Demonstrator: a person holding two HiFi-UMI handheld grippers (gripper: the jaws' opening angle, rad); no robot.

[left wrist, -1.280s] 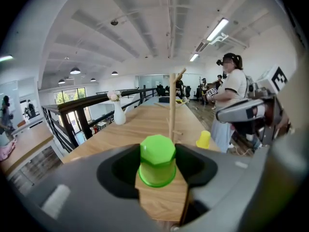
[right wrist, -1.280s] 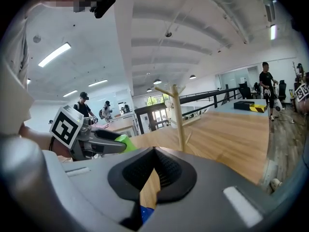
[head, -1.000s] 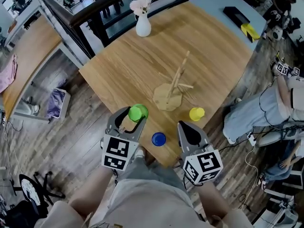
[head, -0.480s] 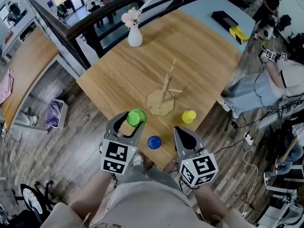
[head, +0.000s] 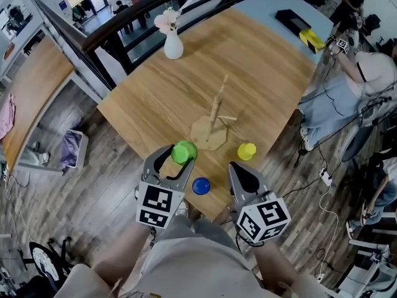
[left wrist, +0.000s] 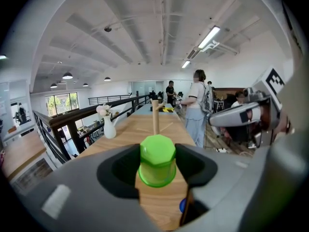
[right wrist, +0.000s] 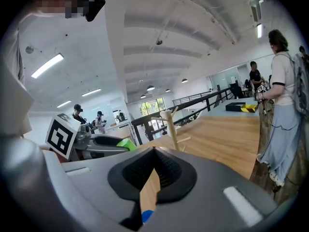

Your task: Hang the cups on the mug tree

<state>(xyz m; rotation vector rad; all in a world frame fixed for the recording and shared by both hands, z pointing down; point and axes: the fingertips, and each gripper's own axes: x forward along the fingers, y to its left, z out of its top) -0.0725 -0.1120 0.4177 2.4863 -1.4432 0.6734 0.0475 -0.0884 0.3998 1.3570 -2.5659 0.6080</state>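
We have no cups hung yet.
Left claw [head: 177,158] clamps green cup [head: 183,151]; right claw [head: 240,169] closed, empty; mug tree [head: 215,113] at 12 o'clock bare; yellow cup [head: 247,151], blue cup [head: 200,185] wait.

Bare table [head: 248,61] lies open beyond the mug tree [head: 216,110]. The blue cup [head: 200,185] crowds my near corner, and the yellow cup [head: 247,151] the right edge.

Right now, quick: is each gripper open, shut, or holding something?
Left gripper: closed on the green cup.
Right gripper: shut, nothing between its jaws.
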